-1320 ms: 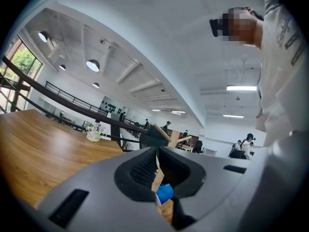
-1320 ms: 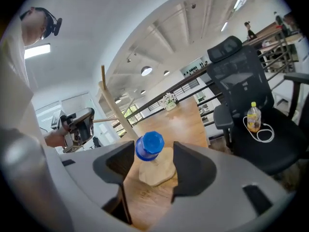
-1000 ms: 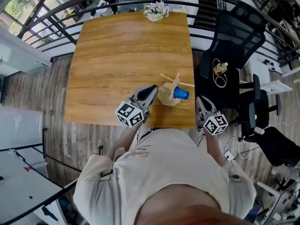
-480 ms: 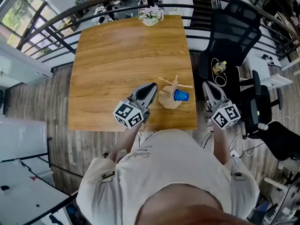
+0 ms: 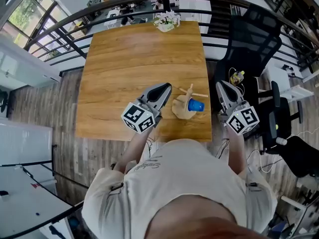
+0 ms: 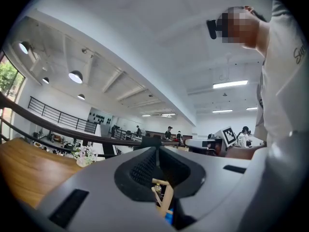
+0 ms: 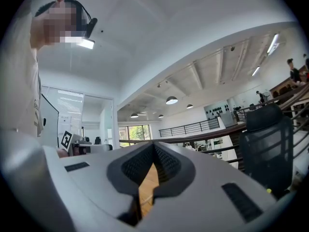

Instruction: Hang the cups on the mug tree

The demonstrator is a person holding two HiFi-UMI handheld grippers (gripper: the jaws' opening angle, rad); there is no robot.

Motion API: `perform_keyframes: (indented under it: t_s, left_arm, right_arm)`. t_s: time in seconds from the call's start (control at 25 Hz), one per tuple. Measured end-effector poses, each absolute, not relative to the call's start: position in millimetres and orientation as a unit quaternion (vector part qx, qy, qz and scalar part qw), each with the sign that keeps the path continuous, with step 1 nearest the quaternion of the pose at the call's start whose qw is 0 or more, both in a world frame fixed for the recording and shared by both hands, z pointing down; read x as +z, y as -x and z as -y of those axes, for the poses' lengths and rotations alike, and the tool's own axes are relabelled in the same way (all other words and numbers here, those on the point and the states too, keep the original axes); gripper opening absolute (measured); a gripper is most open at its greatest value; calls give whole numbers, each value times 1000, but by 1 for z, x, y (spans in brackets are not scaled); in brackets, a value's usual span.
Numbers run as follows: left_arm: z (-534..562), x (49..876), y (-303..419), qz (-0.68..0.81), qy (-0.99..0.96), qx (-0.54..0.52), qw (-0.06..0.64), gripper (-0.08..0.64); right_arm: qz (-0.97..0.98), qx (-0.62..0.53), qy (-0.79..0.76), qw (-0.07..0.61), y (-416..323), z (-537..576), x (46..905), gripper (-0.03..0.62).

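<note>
A wooden mug tree point(image 5: 183, 106) stands near the front right corner of the table point(image 5: 129, 59). A blue cup point(image 5: 195, 105) hangs on its right side. My left gripper point(image 5: 164, 88) hovers just left of the tree, shut and empty. In the left gripper view its pads point(image 6: 145, 166) meet, and the mug tree point(image 6: 164, 197) and a bit of the blue cup point(image 6: 169, 217) show through the gap below them. My right gripper point(image 5: 220, 85) is held past the table's right edge, right of the tree. It is shut too, with nothing held, and its jaws point(image 7: 154, 148) point level across the room.
A pot of white flowers point(image 5: 167, 20) sits at the table's far edge. A black office chair point(image 5: 249, 39) with small items on its seat point(image 5: 235, 75) stands right of the table. A dark railing point(image 5: 75, 14) runs behind it, and more chairs point(image 5: 294, 153) stand at the right.
Both grippers have risen toward the head camera. The right one has come up from the table's front right corner to beside the right edge. The tree and blue cup have not moved.
</note>
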State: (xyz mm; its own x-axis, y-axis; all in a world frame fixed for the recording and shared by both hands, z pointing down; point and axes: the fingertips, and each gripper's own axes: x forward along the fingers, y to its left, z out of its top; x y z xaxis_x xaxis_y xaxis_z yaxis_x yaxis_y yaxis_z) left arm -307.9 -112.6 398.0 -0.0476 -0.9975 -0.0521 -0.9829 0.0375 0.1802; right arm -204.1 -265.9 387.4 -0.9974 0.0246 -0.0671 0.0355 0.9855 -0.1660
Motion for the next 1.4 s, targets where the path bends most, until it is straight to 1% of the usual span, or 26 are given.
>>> perform_keyframes:
  t_s: [0.2,0.52,0.72,1.0,1.4]
  left_arm:
    - [110,384,311,728,-681,-76,19,28]
    - [106,382,310,732,-678,-70,16,28]
    - [103,375,311,731,-679,-67,7,28]
    - [104,374,310,728,-683,-63,9,28]
    - [115,382,288,705,-706,-58,20,28]
  right_arm:
    - [-998,-60,-17,22,211,262,383,-5]
    - [-998,-58,-20,33,220,259,375,-6]
    - [-998,-48,-27,26,221,251,379,-5]
    - [-998,-45,-33,14,217,251,385,-5]
    - [-998,-50,-28,-5,208,247,402,-5]
